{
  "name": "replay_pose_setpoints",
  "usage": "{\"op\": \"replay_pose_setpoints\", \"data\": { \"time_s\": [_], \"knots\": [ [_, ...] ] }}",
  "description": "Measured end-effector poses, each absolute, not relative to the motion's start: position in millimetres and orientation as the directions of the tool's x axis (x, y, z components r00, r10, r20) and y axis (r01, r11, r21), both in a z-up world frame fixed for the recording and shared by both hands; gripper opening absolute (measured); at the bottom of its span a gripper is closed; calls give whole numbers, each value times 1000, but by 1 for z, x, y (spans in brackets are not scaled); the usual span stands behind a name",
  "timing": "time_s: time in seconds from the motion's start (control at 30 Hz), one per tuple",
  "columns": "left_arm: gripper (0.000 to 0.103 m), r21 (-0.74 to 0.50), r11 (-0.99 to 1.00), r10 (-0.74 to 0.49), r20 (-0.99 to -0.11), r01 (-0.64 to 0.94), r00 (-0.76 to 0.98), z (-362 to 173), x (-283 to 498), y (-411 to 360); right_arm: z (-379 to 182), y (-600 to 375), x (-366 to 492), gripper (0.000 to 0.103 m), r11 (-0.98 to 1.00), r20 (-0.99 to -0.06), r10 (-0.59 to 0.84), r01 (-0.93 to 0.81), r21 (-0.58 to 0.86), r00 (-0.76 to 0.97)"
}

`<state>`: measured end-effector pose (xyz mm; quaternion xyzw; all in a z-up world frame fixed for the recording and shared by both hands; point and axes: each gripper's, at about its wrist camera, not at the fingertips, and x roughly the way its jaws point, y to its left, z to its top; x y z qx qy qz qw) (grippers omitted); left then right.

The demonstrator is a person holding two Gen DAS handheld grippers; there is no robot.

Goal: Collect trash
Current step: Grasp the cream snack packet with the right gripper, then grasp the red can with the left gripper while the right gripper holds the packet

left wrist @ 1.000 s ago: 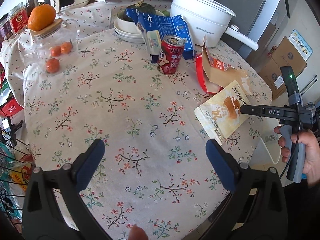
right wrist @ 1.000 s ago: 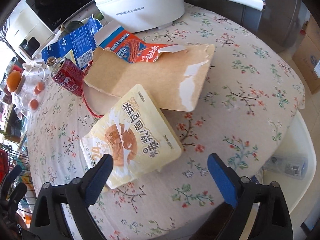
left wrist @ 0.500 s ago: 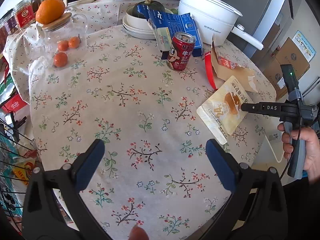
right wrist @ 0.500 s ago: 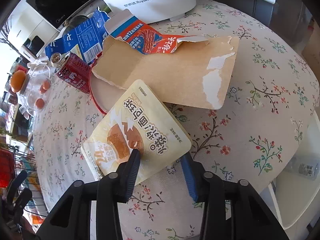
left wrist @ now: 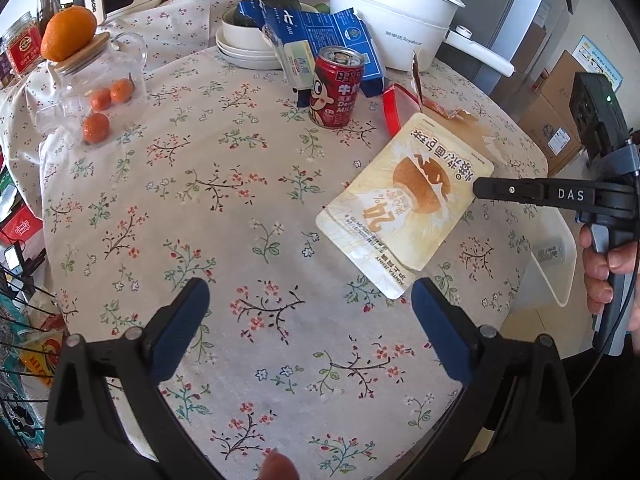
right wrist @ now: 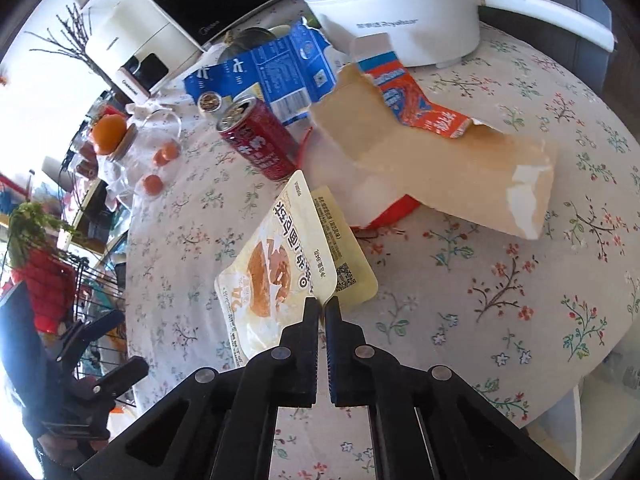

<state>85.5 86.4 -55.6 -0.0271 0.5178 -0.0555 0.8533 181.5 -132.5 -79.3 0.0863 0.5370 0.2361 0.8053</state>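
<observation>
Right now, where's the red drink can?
In the left wrist view the red drink can stands upright on the far side of the floral table, just in front of the blue milk carton and left of the torn cardboard box.

One can (left wrist: 337, 86), four oranges (left wrist: 68, 33), maybe three bowls (left wrist: 244, 42)
</observation>
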Motion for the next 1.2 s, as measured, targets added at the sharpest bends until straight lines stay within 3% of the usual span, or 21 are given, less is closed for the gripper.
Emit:
{"op": "replay_pose_setpoints", "data": {
  "time_s": [0.53, 0.6, 0.77, 0.83, 1.2],
  "knots": [
    [99, -157, 988, -123, -825, -13, 552, -44, 117, 92, -23, -163, 156, 3, 856, -758, 502, -365, 367, 415],
    [93, -181, 983, -134, -811, -26, 569, -43, 130, 91, -19, -172, 154, 3, 857, -752, 503, -363, 367, 426],
    [62, -192, 981, -141, -800, -27, 583, -54, 175, 79, -14, -192, 150, 3, 860, -745, 499, -358, 363, 443],
    [56, -176, 984, -131, -794, -19, 594, -60, 191, 73, -15, -200, 151, 3, 864, -748, 494, -349, 364, 443],
    [51, -129, 991, -84, -766, -24, 637, -69, 249, 45, -21, -223, 160, 3, 870, -759, 488, -318, 378, 432]
  ]
}}
